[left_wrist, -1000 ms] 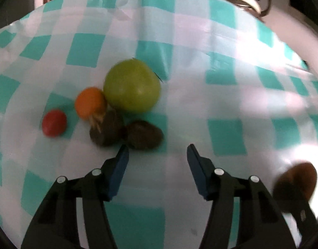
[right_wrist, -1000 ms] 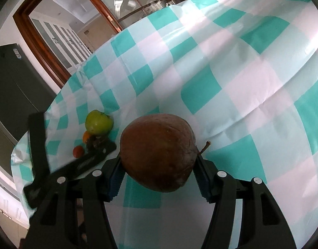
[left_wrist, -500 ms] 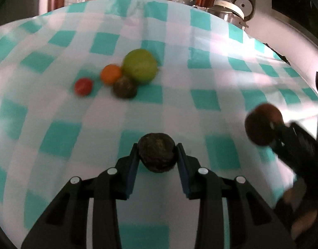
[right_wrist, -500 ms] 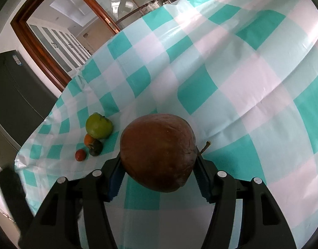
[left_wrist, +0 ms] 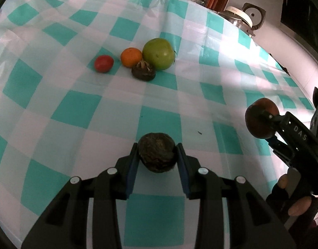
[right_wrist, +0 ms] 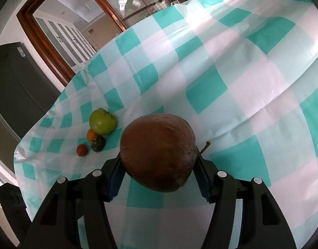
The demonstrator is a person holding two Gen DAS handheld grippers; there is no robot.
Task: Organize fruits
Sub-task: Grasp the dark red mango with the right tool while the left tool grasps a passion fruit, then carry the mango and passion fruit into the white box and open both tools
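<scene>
While the left gripper pinches a wrinkled dark round fruit between its jaws, the right gripper clamps a shrivelled brown apple, both lifted clear of the checked cloth, probably for regrouping.

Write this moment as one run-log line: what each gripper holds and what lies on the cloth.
left gripper: shut on dark wrinkled fruit | right gripper: shut on brown apple | checked cloth: green apple, orange, red fruit, dark fruit
</scene>
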